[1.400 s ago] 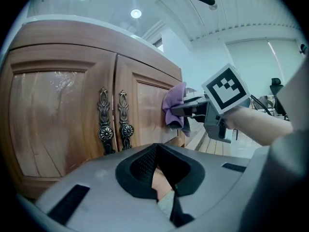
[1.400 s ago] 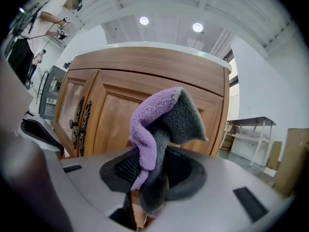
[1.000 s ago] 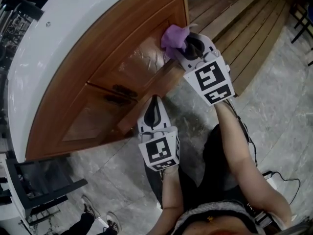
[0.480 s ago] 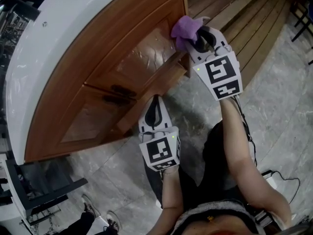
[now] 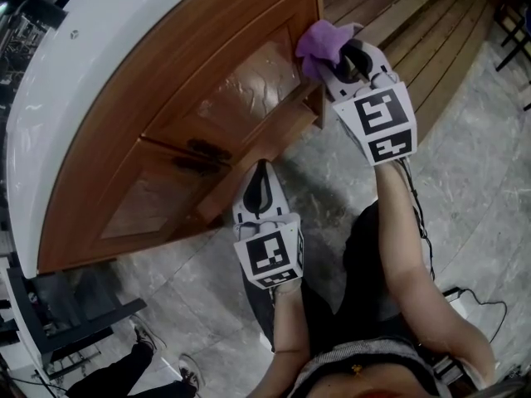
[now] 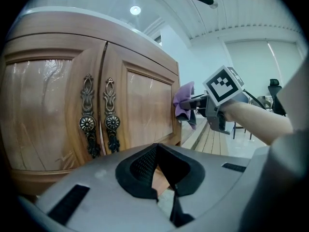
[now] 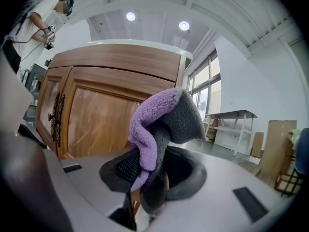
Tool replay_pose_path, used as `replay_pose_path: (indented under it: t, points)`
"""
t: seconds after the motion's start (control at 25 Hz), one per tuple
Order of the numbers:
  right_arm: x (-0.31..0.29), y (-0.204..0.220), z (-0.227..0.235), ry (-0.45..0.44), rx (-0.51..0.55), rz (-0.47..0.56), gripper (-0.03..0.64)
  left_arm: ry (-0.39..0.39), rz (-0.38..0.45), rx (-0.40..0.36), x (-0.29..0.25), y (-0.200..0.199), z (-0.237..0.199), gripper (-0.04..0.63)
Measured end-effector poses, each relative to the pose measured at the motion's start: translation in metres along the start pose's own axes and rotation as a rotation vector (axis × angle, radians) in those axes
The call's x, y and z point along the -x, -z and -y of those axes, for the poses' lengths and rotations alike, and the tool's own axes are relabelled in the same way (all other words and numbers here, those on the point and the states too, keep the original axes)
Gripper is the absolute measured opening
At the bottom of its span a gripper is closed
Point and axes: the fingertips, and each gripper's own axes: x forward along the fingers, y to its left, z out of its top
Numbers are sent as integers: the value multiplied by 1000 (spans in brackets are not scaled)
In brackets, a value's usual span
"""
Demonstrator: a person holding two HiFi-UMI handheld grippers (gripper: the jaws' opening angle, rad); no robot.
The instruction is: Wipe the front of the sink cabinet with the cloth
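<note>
Wiping step in hand. Right gripper (image 5: 342,63) is clamped on the purple cloth (image 5: 318,41) at the cabinet door's (image 5: 245,85) right edge, one o'clock in the head view. Left gripper (image 5: 262,186) is idle, jaws together and empty. Judged next move: sweep the cloth toward nine o'clock, maintaining contact.

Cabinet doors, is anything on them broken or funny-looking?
Nothing looks broken. The only odd thing is the shiny, wrinkled covering on the door panels, maybe a plastic film. Both handles hang straight, side by side. The right hand-held gripper holds the cloth.
</note>
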Motion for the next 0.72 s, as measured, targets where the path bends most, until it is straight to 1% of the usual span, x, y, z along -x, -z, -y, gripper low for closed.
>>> replay_pose_path:
  t: [0.72]
  points:
    - [0,0,0,4,5,2,175,-26,12,16,8,1,-13,6]
